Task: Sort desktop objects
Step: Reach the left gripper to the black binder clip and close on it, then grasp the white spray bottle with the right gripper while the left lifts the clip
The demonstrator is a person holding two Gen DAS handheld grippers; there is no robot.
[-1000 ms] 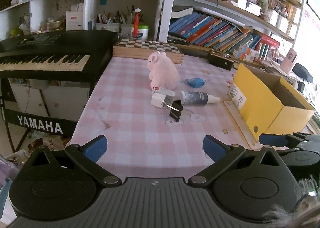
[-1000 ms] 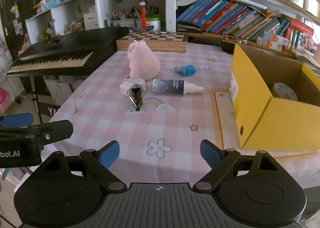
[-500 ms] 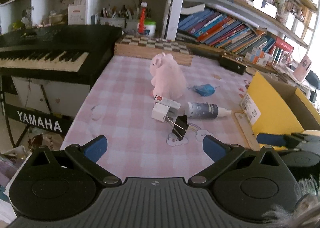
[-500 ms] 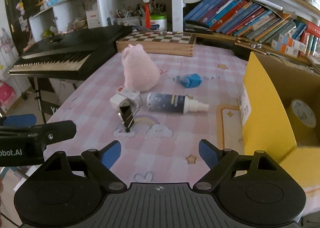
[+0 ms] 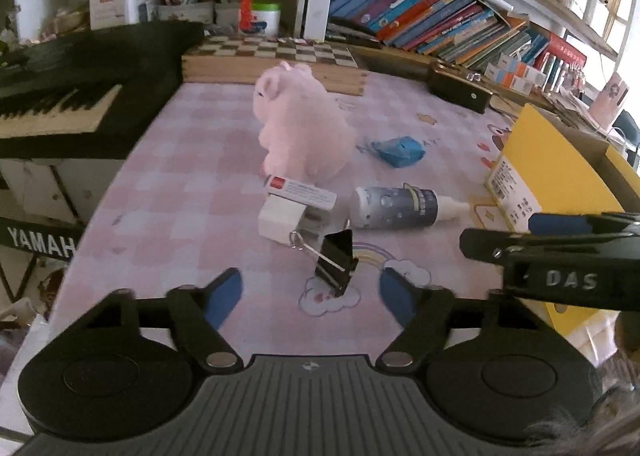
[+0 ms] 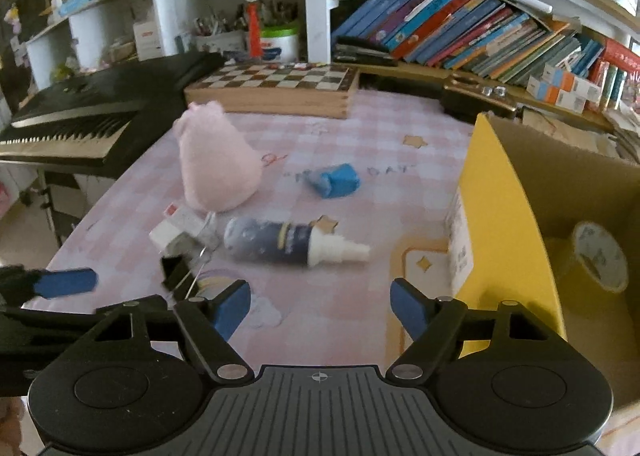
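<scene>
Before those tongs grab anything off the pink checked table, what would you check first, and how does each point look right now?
1. Left tongs empty: ok, nothing between them, jaws closing.
2. Right tongs empty: ok, jaws closing too.
3. Black metal binder clip within easy reach of the left tongs: ok, just ahead of them.
4. Dark spray bottle with white nozzle free to lift: ok, lying on its side, nothing on it.
5. Room in the yellow cardboard box: ok, only a tape roll visible inside.
6. Clip apart from the white charger plug: cannot tell.
</scene>
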